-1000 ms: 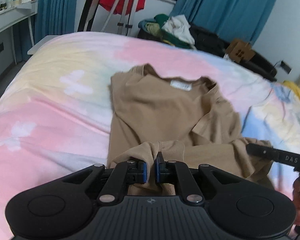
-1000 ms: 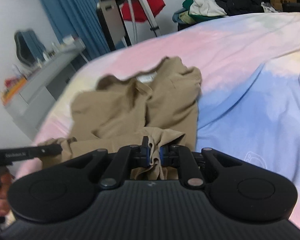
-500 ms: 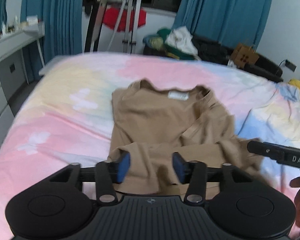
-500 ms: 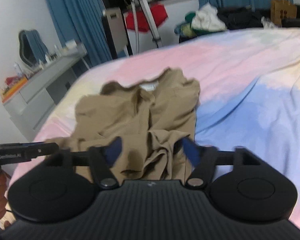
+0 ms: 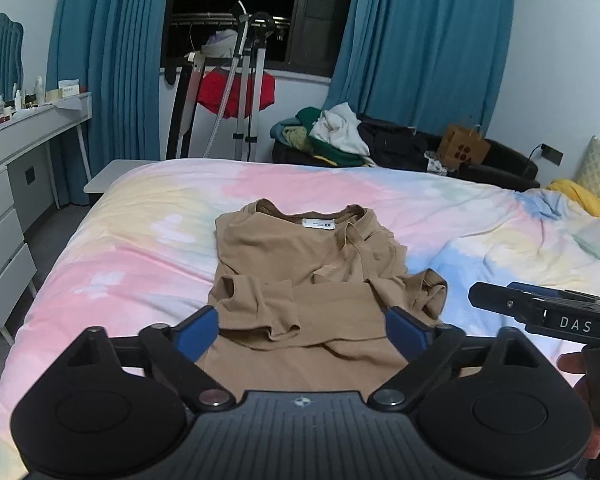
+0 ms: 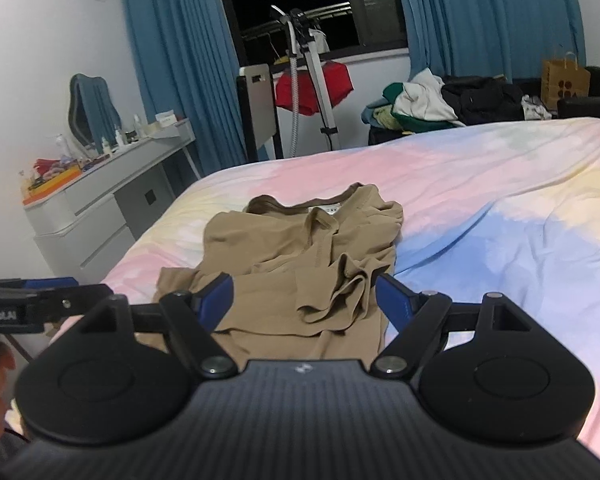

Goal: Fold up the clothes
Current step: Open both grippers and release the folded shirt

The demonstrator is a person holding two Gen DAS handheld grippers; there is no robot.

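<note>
Item: tan T-shirt (image 5: 300, 280), lying on pastel bed (image 5: 140, 248), collar label at far end, sleeves and sides folded inward, near hem loosely bunched.

Left gripper (image 5: 300, 330): jaws now spread wide, empty; a second ago clamped on shirt's near hem.

Right gripper (image 6: 304, 298): same, released, raised above near hem.

Judgement: fold step laid down; crosswise fold likely next.

shirt (image 5: 300, 280) hem behind gripper (collar label unreadable)
</note>
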